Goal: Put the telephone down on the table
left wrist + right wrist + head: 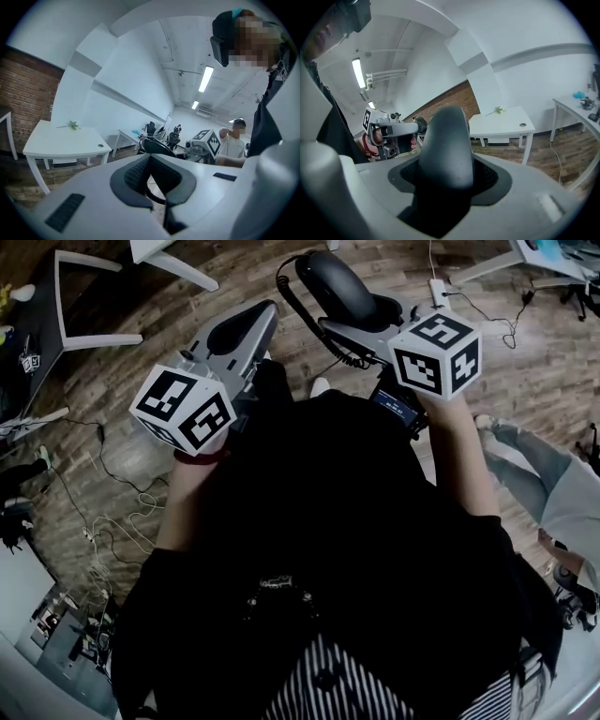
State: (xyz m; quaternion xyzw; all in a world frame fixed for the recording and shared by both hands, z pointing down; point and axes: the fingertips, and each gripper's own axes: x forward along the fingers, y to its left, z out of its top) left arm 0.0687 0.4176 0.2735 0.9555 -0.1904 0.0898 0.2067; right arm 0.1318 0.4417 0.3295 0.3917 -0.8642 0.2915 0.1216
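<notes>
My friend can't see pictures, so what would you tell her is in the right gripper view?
The right gripper is shut on a dark telephone handset, holding it up off the floor. Behind it are the left gripper and a white table beside a brick wall.

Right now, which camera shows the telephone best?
The head view: the whole telephone and its coiled cord show, gripped by the right gripper. The right gripper view shows only one close-up end; the left gripper view, a dark sliver.
</notes>
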